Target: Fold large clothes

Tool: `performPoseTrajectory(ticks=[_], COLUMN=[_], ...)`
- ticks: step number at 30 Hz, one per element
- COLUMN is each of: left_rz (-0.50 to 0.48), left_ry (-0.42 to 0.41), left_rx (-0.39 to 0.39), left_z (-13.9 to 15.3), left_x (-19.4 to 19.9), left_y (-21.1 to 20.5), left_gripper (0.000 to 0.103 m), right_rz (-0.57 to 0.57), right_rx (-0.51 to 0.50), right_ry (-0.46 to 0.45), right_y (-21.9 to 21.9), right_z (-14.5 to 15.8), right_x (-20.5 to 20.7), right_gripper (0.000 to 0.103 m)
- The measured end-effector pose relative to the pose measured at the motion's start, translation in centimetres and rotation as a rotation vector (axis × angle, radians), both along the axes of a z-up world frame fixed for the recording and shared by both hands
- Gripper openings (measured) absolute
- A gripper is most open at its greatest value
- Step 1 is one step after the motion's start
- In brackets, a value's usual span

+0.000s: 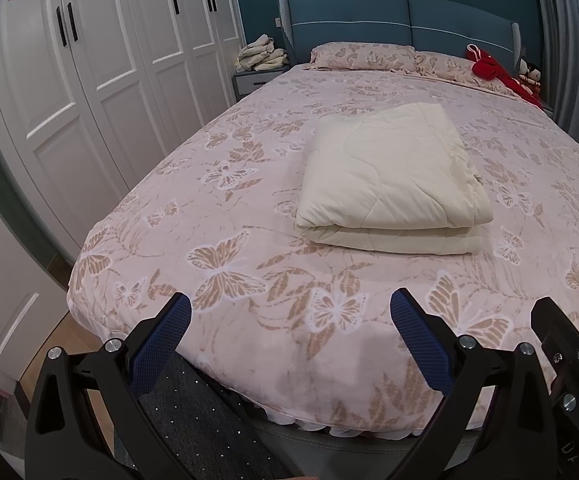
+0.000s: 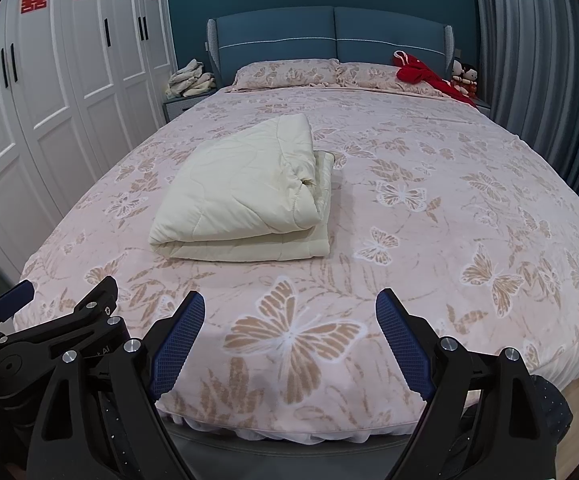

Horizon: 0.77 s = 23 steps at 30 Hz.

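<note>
Item one: cream quilted comforter [image 1: 393, 178], folded into a thick rectangle, which I logged lying mid-bed on the pink butterfly-print bedspread [image 1: 249, 200], well back from the foot edge. Item two: my left tool [image 1: 291, 334], jaws spread, empty, over the foot edge. Item three: my right tool [image 2: 289, 338], likewise spread and empty.

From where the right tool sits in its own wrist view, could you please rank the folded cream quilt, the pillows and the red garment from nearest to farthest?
Measured from the right tool, open at the foot of the bed:
1. Folded cream quilt, mid-bed, left of centre.
2. Pillows, at the headboard, across the middle.
3. Red garment, far right corner by the headboard; nearly level with the pillows, so that pair is close.
</note>
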<state>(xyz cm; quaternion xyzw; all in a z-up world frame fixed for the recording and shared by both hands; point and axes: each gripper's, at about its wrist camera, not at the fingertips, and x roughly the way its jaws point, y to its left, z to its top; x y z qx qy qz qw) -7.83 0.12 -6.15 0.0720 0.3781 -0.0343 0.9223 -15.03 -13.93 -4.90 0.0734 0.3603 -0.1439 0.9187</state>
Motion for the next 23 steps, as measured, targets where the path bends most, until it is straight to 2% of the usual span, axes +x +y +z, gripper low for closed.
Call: performPoseTrajectory(ticks=[12, 23], left_rz=[0.003, -0.010], left_ry=[-0.019, 0.001], left_rx=[-0.004, -0.014], left_z=[0.20, 0.11], left_x=[-0.09, 0.02], left_y=[0.14, -0.20], left_gripper=[0.095, 0.092], right_rz=[0.000, -0.002], right_rx=[-0.002, -0.007], right_ry=[-0.004, -0.004], right_y=[0.37, 0.50], right_z=[0.13, 0.29], right_x=[0.20, 0.24], right_gripper=[0.086, 0.086])
